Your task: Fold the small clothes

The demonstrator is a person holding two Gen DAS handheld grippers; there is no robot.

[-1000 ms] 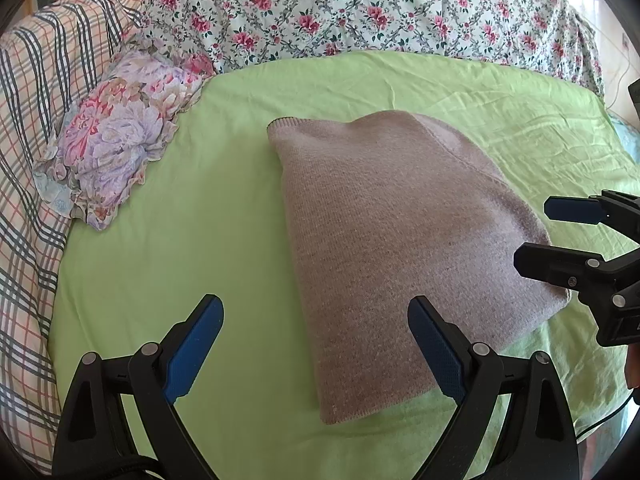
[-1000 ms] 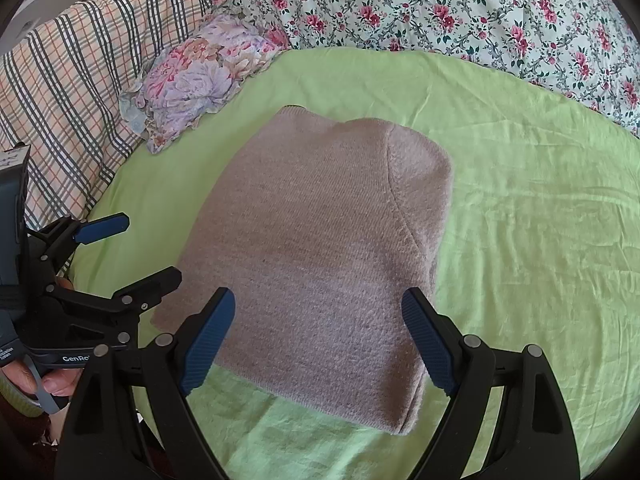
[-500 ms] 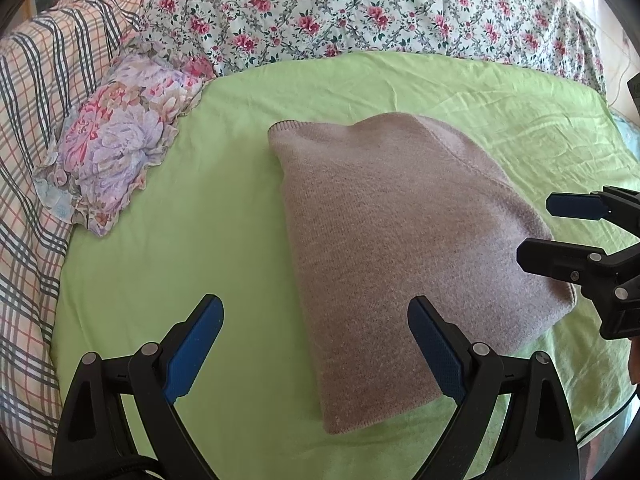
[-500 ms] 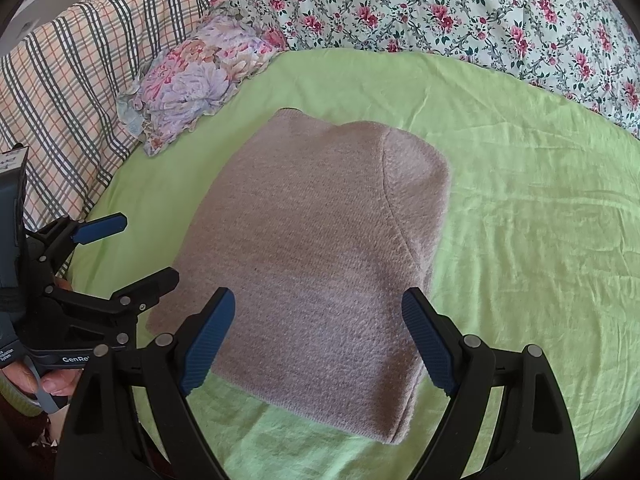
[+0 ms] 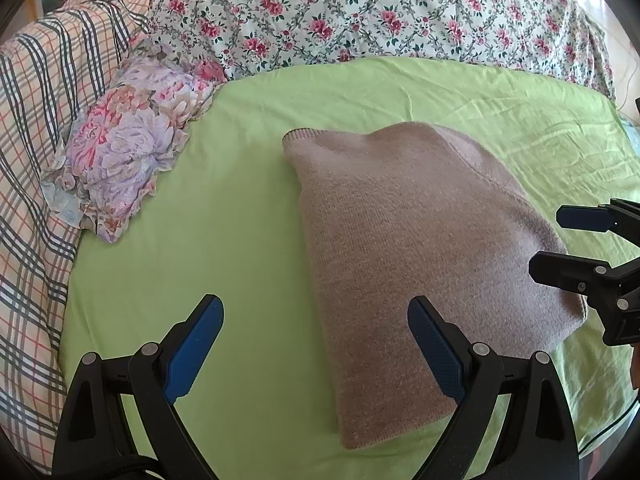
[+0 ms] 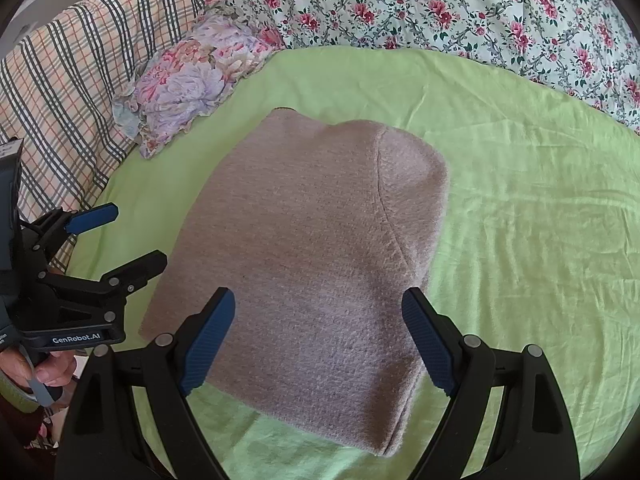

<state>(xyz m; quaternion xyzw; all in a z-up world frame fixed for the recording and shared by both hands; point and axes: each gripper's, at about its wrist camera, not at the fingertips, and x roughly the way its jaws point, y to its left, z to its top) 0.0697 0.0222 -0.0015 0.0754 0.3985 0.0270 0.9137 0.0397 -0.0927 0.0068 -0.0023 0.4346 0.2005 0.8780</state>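
Daylight falls across a bed spread with a light green sheet [image 5: 248, 216]. A rose-print quilt [image 5: 360, 12] lies along its far side, a plaid blanket [image 5: 36, 160] to the left, with a frilled floral pillow [image 5: 128, 140] between.

A home bedroom: a green bedsheet [image 5: 248, 216], floral quilt [image 5: 360, 12], plaid blanket [image 5: 36, 128] and ruffled pillow [image 5: 128, 140].

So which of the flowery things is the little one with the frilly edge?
The small purple-and-pink floral cushion, lying at the left edge of the green sheet. It has a ruffled border and big blooms. The floral quilt behind is wide, with tiny roses.
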